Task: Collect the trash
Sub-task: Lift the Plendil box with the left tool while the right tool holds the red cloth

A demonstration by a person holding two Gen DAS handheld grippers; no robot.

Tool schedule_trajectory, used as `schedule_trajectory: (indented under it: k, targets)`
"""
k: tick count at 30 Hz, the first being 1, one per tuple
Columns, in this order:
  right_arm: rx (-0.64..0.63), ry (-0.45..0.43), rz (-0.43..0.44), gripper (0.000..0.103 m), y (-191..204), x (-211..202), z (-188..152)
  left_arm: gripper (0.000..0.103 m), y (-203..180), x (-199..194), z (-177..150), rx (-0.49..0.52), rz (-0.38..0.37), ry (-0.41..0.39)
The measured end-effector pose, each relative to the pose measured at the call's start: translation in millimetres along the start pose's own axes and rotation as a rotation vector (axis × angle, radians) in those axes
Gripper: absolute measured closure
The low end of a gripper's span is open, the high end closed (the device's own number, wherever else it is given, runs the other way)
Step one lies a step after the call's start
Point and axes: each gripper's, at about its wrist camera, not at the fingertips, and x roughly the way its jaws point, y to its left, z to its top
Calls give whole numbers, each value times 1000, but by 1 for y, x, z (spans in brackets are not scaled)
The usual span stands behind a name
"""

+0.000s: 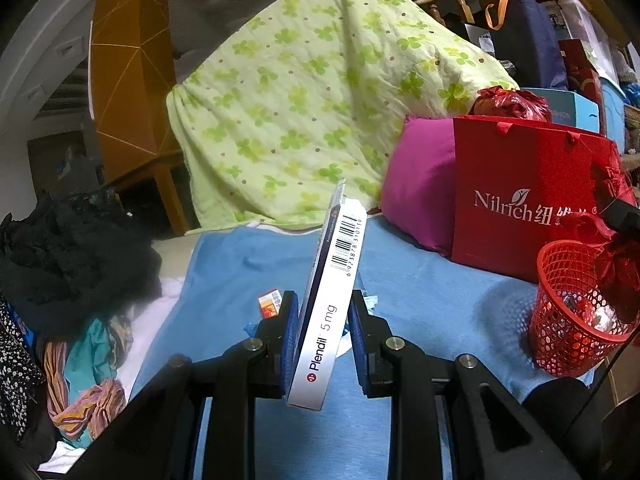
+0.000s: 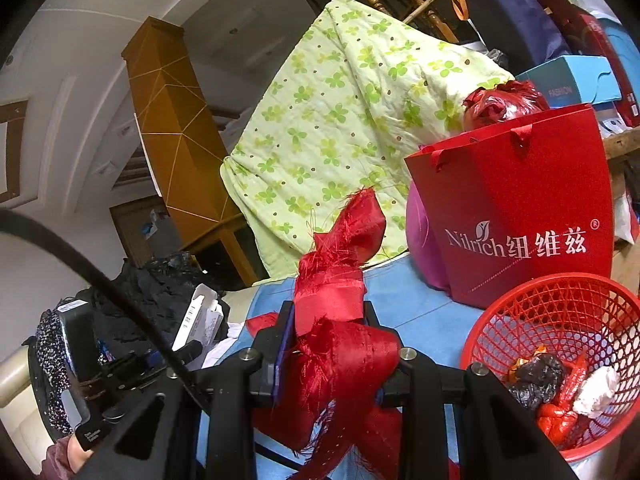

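My left gripper [image 1: 323,308] is shut on a white Plendil 5 mg medicine box [image 1: 328,300], held on edge above the blue sheet [image 1: 420,292]. My right gripper [image 2: 330,316] is shut on a frayed red ribbon cloth [image 2: 340,280], held above the sheet to the left of the red mesh basket [image 2: 560,312]. The basket holds a black wrapper, a white wad and red scraps. It also shows in the left wrist view [image 1: 568,320] at the far right. A small orange packet [image 1: 269,304] lies on the sheet behind my left fingers. The left gripper with the box shows in the right wrist view [image 2: 196,320].
A red Nilrich paper bag [image 2: 516,216] stands behind the basket beside a magenta cushion [image 1: 420,184]. A green clover quilt [image 1: 304,100] leans at the back. Dark clothes [image 1: 72,256] and colourful cloth [image 1: 88,368] are piled at the left. A black cable [image 2: 100,276] crosses the right wrist view.
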Motion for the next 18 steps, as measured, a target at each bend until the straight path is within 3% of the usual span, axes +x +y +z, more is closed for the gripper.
schedule_trajectory:
  k: [18]
  targets:
    - [45,-23,-30,70,-24,-16,0,76,-22,5,2,41,-29,15]
